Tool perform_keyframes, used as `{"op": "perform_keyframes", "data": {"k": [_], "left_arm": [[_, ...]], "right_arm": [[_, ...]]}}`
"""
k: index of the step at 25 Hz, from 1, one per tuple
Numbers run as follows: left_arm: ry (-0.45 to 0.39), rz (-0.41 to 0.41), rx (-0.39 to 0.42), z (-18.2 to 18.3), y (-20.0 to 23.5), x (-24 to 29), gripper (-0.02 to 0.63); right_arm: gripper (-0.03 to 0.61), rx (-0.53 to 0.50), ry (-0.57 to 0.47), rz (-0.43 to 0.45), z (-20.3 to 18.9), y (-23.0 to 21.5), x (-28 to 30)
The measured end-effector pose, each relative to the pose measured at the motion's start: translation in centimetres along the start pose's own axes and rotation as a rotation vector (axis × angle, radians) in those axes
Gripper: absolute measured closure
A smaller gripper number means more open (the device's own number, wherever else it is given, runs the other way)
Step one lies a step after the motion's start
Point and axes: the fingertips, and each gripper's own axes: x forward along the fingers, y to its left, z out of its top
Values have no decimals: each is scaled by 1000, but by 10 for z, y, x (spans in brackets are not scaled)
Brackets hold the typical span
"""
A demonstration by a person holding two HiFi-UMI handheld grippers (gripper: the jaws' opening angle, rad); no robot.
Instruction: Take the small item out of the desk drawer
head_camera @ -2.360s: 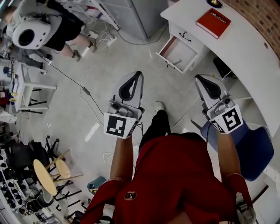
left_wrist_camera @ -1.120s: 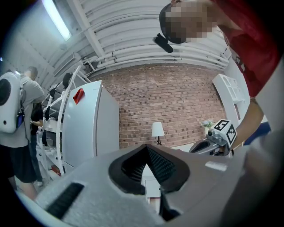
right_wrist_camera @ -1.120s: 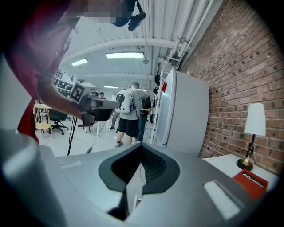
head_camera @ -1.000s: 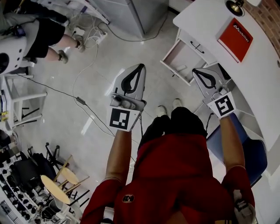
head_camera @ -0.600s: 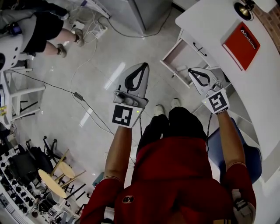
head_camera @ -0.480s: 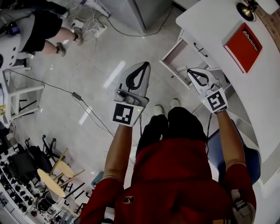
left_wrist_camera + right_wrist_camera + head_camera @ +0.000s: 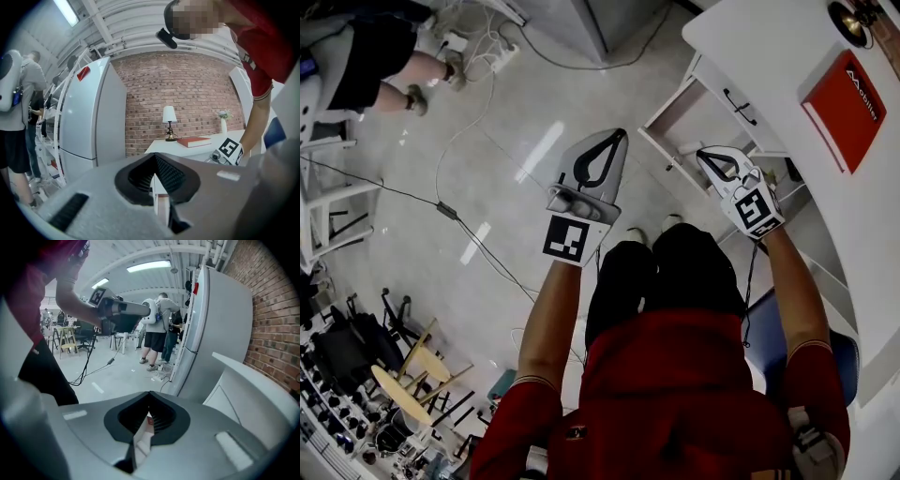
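Note:
The white desk [image 7: 769, 56] has one drawer [image 7: 680, 108] pulled open toward the floor, its pale inside showing in the head view. I cannot make out a small item in it. My right gripper [image 7: 701, 153] hovers at the drawer's front right corner, jaws shut and empty; in the right gripper view [image 7: 149, 394] the closed tips point down at the drawer's white wall. My left gripper [image 7: 617, 136] hangs over the floor just left of the drawer, also shut with nothing in it, and its own view [image 7: 154, 159] shows the tips meeting.
A red book [image 7: 848, 94] and a lamp [image 7: 853, 17] sit on the desk top. A grey fridge [image 7: 89, 117] stands left of the desk. A blue chair [image 7: 757, 323] is beside my right arm. Cables [image 7: 441, 206] cross the floor; a person [image 7: 375, 47] stands far left.
Both grippers have moved forward toward the desk. The right one has gone from beside the drawer to its front corner. Both stayed shut.

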Motion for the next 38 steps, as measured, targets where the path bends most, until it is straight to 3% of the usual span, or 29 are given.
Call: {"op": "perform_keyframes", "data": {"k": [12,25,33,38], "left_arm": [[17,1,0,-105,18,6,609],[45,-7,0,-186,29,9,609],[42,-4,5,-213,31,11,609],[49,3,6,-230,34,9,609]], "right_arm": [[566,-96,121,125,-107,15,85],[565,-242,307,260,-208,26,145],[522,-321,436,352,-263,38,165],[446,-358,534,422,-299,44,175]]}}
